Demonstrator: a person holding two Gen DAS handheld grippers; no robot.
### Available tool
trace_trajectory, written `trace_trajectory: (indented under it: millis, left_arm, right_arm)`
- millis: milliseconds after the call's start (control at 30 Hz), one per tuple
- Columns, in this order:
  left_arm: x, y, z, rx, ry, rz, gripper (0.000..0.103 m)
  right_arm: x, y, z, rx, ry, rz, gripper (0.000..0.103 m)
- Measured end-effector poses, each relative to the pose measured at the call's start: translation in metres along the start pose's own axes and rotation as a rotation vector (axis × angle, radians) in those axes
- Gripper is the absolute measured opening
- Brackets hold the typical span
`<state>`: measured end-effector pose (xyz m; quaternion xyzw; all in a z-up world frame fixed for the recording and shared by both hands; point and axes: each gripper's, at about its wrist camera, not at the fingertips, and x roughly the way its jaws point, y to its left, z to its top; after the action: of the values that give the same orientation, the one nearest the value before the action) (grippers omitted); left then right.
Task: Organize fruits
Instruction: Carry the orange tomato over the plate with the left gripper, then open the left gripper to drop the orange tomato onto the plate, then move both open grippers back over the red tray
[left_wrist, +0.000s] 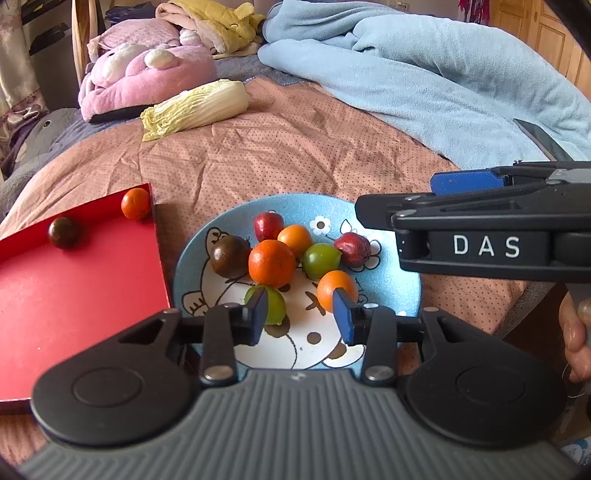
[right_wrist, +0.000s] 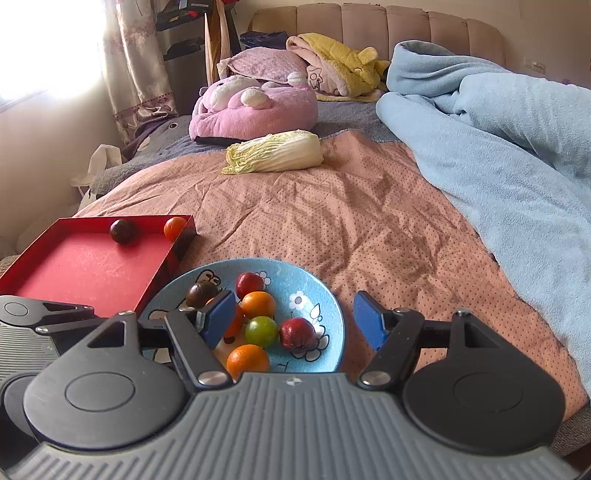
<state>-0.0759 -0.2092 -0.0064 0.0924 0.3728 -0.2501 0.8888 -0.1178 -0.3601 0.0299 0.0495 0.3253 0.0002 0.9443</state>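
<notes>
your left gripper (left_wrist: 300, 314) is released, jaws part-open with nothing between the pads, hanging over the near side of the blue plate (left_wrist: 406, 273). the green fruit (left_wrist: 273, 306) sits just behind its left pad, the orange one (left_wrist: 334, 290) just behind the right. your right gripper (right_wrist: 295, 321) is wide open and empty over the same plate. the fruits are round, so no axis to match. the red tray (left_wrist: 74, 295) lies to the left; the left hand looks nearer, so it should probably carry.
</notes>
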Motion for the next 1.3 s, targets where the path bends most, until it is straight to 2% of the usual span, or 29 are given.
trace_trajectory:
  millis: [100,200,433,900,1300]
  left_arm:
    - [-0.008,0.002,0.004,-0.007,-0.017,-0.007,0.042]
    - [-0.016,0.008,0.007,-0.013,-0.034,-0.004,0.042]
    - [-0.03,0.03,0.012,-0.02,-0.06,0.03,0.042]
    - [-0.057,0.106,0.025,-0.096,-0.103,0.148,0.042]
    - [-0.049,0.174,0.023,-0.213,-0.099,0.27,0.042]
  right_arm:
    - [0.0,0.0,0.003,0.007,-0.003,0.0,0.076]
    - [-0.001,0.0,0.007,0.016,-0.012,-0.006,0.082]
    - [-0.004,0.008,0.013,0.006,-0.02,-0.002,0.083]
    - [-0.009,0.028,0.033,0.0,-0.033,0.02,0.085]
    - [0.01,0.045,0.038,-0.014,0.005,0.03,0.085]
